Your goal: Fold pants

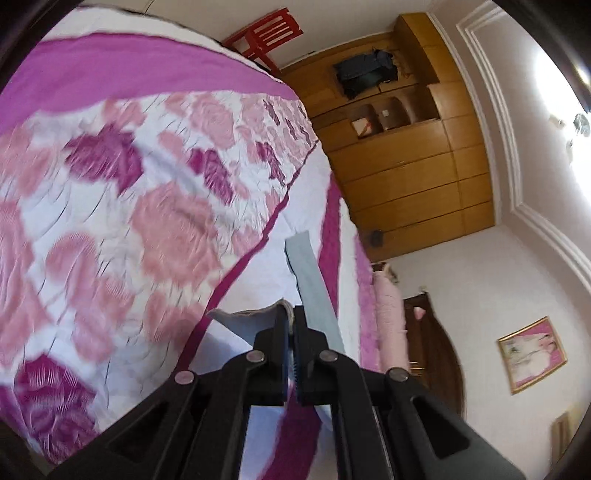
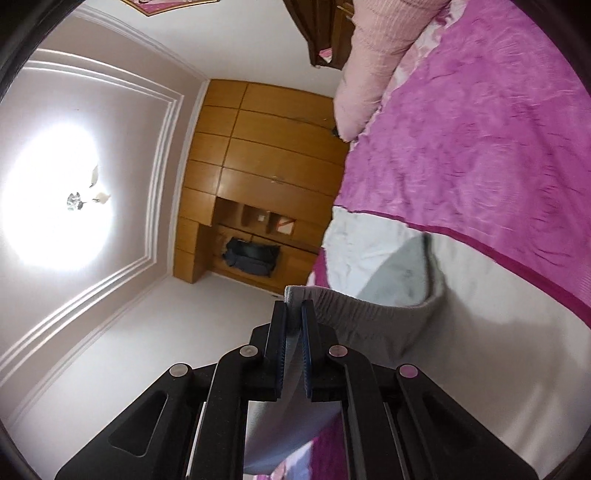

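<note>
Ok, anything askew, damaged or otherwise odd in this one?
Nothing stands out. Both tongs are shut on the grey pants: the left tongs pinch a fabric edge, the right tongs the elastic waistband, above the floral bedspread. Only motion blur.

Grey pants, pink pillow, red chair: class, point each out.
grey pants (image 2: 369, 314), right wrist view, on the elastic waistband.
pink pillow (image 2: 373, 70), right wrist view, on its middle.
red chair (image 1: 271, 31), left wrist view, on its slatted back.

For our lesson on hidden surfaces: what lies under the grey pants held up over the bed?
Under the grey pants lies the bedspread, white with a magenta border. The pants hang from the right gripper and left gripper, both shut on the cloth. The patch directly beneath the cloth is covered.
</note>
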`<act>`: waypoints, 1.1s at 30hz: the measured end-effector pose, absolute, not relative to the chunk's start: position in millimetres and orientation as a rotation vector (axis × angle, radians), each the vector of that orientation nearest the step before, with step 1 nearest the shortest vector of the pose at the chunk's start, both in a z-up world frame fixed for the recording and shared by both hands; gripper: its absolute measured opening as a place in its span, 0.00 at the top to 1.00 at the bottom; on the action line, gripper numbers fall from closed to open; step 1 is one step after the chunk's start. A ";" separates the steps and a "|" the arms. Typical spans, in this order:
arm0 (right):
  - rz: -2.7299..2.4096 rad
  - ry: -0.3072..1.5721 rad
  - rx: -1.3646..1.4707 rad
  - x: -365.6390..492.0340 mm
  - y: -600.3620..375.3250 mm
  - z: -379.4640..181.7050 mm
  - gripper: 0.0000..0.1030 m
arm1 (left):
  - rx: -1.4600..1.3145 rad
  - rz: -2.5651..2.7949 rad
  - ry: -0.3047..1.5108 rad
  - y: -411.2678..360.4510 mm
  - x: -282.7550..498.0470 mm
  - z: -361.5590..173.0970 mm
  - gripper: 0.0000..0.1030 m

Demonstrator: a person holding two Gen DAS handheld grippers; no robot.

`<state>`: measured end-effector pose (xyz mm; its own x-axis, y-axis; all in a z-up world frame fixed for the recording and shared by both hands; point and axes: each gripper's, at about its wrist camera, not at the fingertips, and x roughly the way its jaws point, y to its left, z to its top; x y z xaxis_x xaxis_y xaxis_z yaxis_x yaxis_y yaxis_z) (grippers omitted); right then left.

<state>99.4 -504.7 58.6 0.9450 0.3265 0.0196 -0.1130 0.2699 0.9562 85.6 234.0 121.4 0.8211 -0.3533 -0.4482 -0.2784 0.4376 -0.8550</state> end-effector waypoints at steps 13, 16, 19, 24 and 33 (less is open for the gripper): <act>0.179 0.232 1.302 183.5 -515.3 38.3 0.92 | -1.075 0.062 0.736 210.8 244.7 146.6 0.98; 0.071 0.310 1.260 198.0 -516.9 30.0 0.92 | -1.000 0.107 0.757 200.0 281.1 151.6 0.98; 0.028 0.349 1.269 207.0 -524.5 20.0 0.92 | -0.880 0.140 0.816 180.2 320.0 155.5 0.98; -0.017 0.452 1.313 242.0 -549.5 -7.5 0.92 | -0.914 0.139 0.859 167.9 372.0 142.0 0.98; -0.048 0.495 1.357 267.1 -555.9 -25.7 0.92 | -0.783 0.200 0.868 131.9 435.2 119.3 0.98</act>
